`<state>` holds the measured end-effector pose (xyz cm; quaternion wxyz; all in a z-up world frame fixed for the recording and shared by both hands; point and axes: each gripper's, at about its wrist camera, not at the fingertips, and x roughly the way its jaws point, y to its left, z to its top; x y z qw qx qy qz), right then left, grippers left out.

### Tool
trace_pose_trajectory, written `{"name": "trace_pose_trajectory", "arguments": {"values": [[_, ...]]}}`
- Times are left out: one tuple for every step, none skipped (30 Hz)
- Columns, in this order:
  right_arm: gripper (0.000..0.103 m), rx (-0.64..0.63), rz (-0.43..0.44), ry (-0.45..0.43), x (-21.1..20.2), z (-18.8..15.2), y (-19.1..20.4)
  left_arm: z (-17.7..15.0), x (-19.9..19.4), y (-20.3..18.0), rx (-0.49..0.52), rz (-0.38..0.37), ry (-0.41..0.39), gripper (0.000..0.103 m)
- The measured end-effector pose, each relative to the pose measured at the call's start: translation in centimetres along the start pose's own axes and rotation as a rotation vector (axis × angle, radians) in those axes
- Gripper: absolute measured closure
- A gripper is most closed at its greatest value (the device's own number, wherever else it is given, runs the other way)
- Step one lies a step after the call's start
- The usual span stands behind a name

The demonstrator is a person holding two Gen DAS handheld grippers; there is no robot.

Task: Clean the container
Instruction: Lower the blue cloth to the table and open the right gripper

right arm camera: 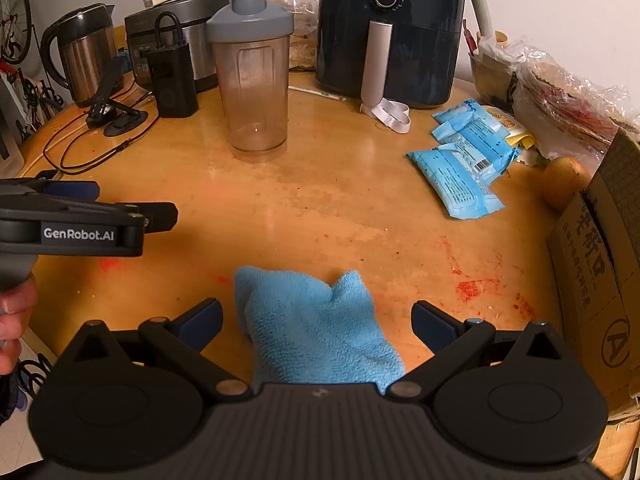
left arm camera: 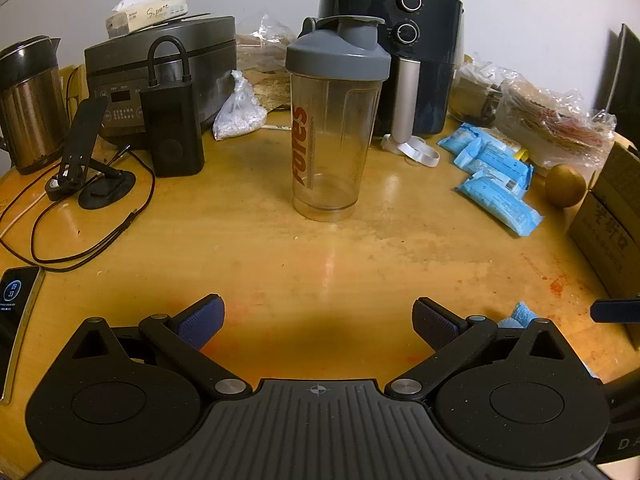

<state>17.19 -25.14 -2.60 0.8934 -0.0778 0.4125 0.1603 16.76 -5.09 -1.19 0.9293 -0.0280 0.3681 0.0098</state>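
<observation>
A clear shaker bottle (left arm camera: 330, 128) with a grey lid and orange lettering stands upright mid-table, also in the right wrist view (right arm camera: 252, 80). My left gripper (left arm camera: 318, 322) is open, well short of the bottle, with bare table between its fingers. My right gripper (right arm camera: 316, 322) is open too, and a folded blue cloth (right arm camera: 316, 328) lies on the table between its fingers. The left gripper (right arm camera: 120, 220) appears at the left of the right wrist view, held by a hand (right arm camera: 14, 312). A corner of the cloth (left arm camera: 520, 314) shows in the left wrist view.
Behind the bottle stand a dark air fryer (left arm camera: 392, 52), a cooker (left arm camera: 160, 72), a kettle (left arm camera: 28, 100), a black pump (left arm camera: 172, 128) and a phone stand (left arm camera: 88, 160) with cables. Blue packets (left arm camera: 496, 180), a fruit (left arm camera: 566, 186) and a cardboard box (right arm camera: 600, 280) crowd the right. A phone (left arm camera: 12, 312) lies at left.
</observation>
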Motion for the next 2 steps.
{"name": "trace_pose_trajectory", "arguments": {"values": [[0.000, 0.000, 0.000, -0.001, -0.02, -0.03, 0.01, -0.03, 0.01, 0.01, -0.001, 0.001, 0.000, 0.000], [0.000, 0.000, 0.000, -0.001, -0.03, -0.08, 0.04, -0.05, 0.02, 0.02, -0.001, 0.002, 0.001, 0.000]]}}
